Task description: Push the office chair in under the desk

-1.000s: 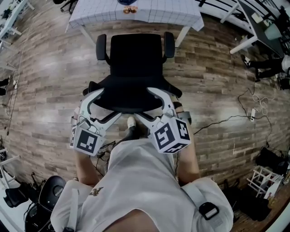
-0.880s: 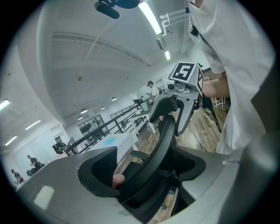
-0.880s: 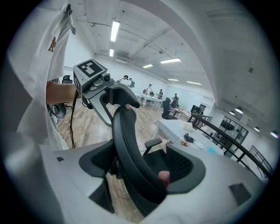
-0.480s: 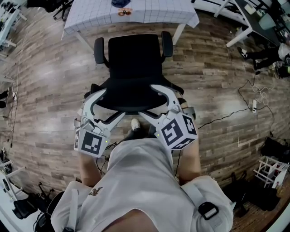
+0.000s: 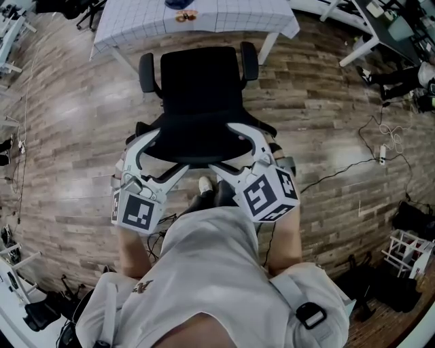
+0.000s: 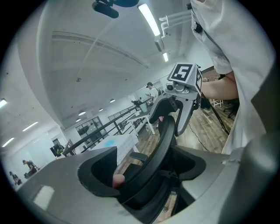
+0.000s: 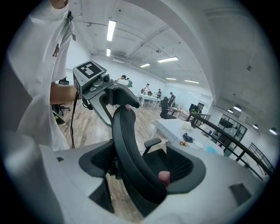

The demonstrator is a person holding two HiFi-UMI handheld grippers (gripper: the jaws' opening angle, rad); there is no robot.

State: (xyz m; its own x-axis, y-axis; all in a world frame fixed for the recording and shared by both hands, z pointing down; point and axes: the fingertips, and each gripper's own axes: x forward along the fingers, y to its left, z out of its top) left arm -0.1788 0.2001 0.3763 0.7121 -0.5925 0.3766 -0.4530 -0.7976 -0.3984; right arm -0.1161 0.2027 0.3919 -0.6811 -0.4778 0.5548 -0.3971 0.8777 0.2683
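A black office chair faces a desk covered in a white grid cloth, its seat front just short of the desk edge. Both grippers sit on the top edge of the backrest. My left gripper straddles its left part, my right gripper its right part. In the left gripper view the backrest runs between the wide jaws of the left gripper, a pink pad touching it. The right gripper holds the backrest the same way.
Small blue and orange items lie on the desk. A cable trails over the wooden floor on the right. Another desk stands at the top right and a white rack at the lower right. The person's torso fills the bottom.
The chair and both grippers have moved a little forward, toward the desk. The grip on the backrest looks the same.
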